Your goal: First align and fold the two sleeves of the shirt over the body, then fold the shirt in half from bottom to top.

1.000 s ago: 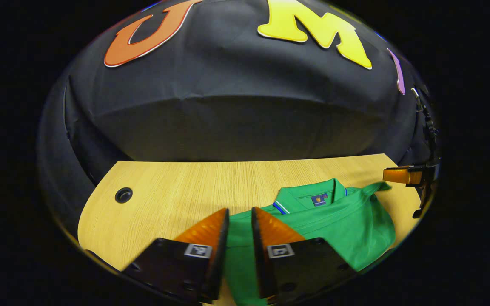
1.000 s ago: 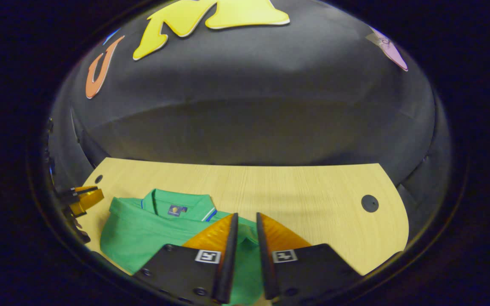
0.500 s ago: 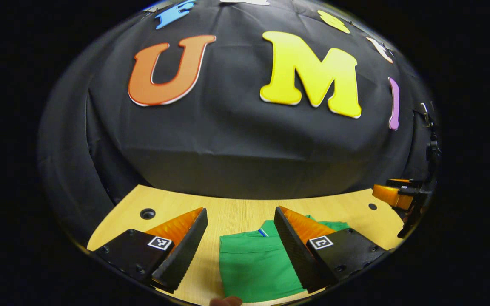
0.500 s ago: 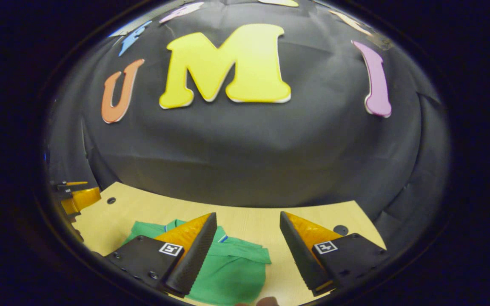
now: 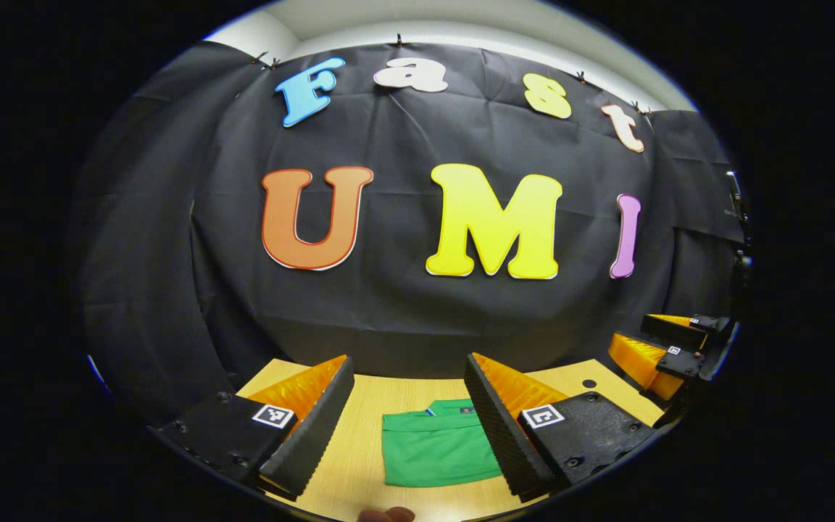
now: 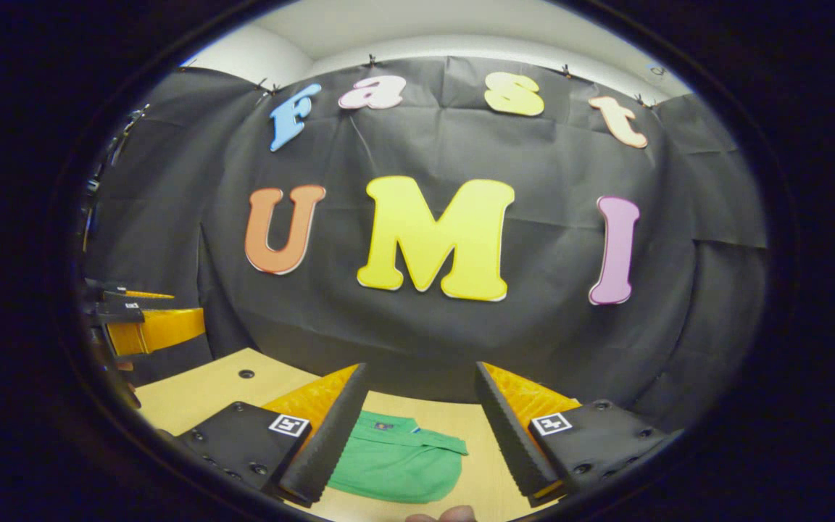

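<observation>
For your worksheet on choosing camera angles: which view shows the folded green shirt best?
The left gripper view: the shirt lies on the table between the open fingers, most of its folded rectangle plain, its right edge hidden behind a finger. In the right gripper view the shirt has its left part hidden behind a finger, though the collar edge shows.

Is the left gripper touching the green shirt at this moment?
Apart. The left gripper view shows the left gripper open and raised, with the folded green shirt lying flat on the table below, between its fingers.
</observation>
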Demonstrator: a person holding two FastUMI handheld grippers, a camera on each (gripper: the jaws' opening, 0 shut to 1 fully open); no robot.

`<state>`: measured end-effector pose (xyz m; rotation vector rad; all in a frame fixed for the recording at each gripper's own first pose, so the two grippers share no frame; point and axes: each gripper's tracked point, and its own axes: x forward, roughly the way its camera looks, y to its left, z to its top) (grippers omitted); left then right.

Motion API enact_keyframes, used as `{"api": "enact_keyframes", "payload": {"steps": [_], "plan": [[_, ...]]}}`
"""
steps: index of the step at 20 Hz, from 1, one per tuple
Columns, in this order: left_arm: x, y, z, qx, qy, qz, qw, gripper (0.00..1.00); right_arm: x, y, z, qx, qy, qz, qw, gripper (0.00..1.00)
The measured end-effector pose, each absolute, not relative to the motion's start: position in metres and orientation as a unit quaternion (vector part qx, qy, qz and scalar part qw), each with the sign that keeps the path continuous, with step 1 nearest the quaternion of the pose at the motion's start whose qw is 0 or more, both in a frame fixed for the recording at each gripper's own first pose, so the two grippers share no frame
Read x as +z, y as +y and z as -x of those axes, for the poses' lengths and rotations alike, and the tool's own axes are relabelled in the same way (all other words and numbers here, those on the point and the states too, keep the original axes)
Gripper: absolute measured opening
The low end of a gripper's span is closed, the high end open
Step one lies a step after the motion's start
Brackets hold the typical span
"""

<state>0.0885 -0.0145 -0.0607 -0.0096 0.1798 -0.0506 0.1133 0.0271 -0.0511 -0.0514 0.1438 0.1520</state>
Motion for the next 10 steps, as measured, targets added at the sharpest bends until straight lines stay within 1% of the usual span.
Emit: {"api": "enact_keyframes", "payload": {"steps": [1,2,3,4,5,6,10], "plan": [[-0.054,-0.012,-0.072,-0.019,0.082,-0.002,0.996,0.98,-0.041,0.025,-0.1,0.072,0.06,0.027,0.995,0.92],[-0.053,-0.008,-0.058,-0.013,0.078,-0.006,0.997,1.0,-0.036,0.025,-0.085,0.068,0.057,0.029,0.996,0.92],[-0.053,-0.01,-0.043,-0.011,0.078,-0.005,0.997,0.98,-0.036,0.029,-0.068,0.071,0.061,0.026,0.995,0.95],[-0.054,-0.014,-0.028,-0.015,0.08,0.001,0.997,0.98,-0.038,0.034,-0.05,0.075,0.068,0.021,0.995,0.93],[-0.055,-0.017,-0.017,-0.018,0.078,0.004,0.997,0.98,-0.037,0.035,-0.034,0.075,0.073,0.017,0.994,0.95],[-0.056,-0.015,-0.006,-0.015,0.075,0.002,0.997,0.98,-0.038,0.037,-0.021,0.077,0.074,0.014,0.994,0.93],[-0.054,-0.018,0.024,-0.019,0.062,-0.007,0.998,0.98,-0.05,0.039,0.007,0.079,0.086,0.019,0.993,0.93]]}}
